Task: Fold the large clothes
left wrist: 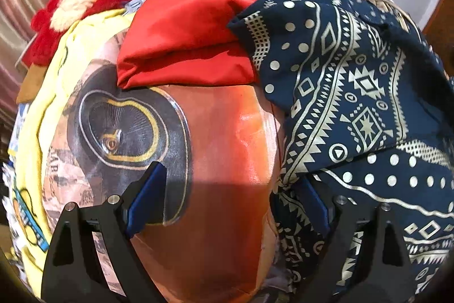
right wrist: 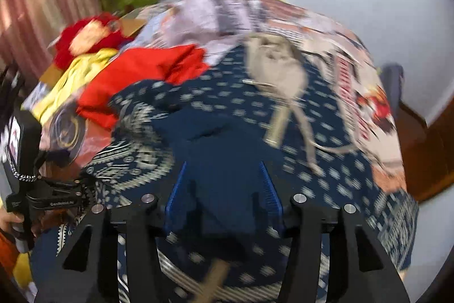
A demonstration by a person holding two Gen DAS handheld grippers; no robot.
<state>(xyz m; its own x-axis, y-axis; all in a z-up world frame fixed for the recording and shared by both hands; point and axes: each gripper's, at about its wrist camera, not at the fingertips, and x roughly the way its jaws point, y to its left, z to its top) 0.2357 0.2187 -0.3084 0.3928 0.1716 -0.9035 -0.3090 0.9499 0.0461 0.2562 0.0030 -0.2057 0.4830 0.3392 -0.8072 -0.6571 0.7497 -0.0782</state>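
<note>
Our left gripper (left wrist: 229, 198) spreads its fingers wide, navy patterned garment (left wrist: 354, 104) at the right one, while our right gripper (right wrist: 224, 189) pinches its bunched fold.

Navy white-patterned garment (left wrist: 354, 93); red cloth (left wrist: 193, 30)

The left gripper (left wrist: 229, 198) has its jaws spread wide, the blue-padded fingers (left wrist: 147, 198) far apart with nothing between them, pointing forward and down. The right gripper (right wrist: 224, 198) also stands with jaws parted, its blue pads (right wrist: 272, 198) either side of dark cloth; the blur hides whether they press it. In the right wrist view the left gripper appears at far left, a hand (right wrist: 11, 217) on its handle.
</note>
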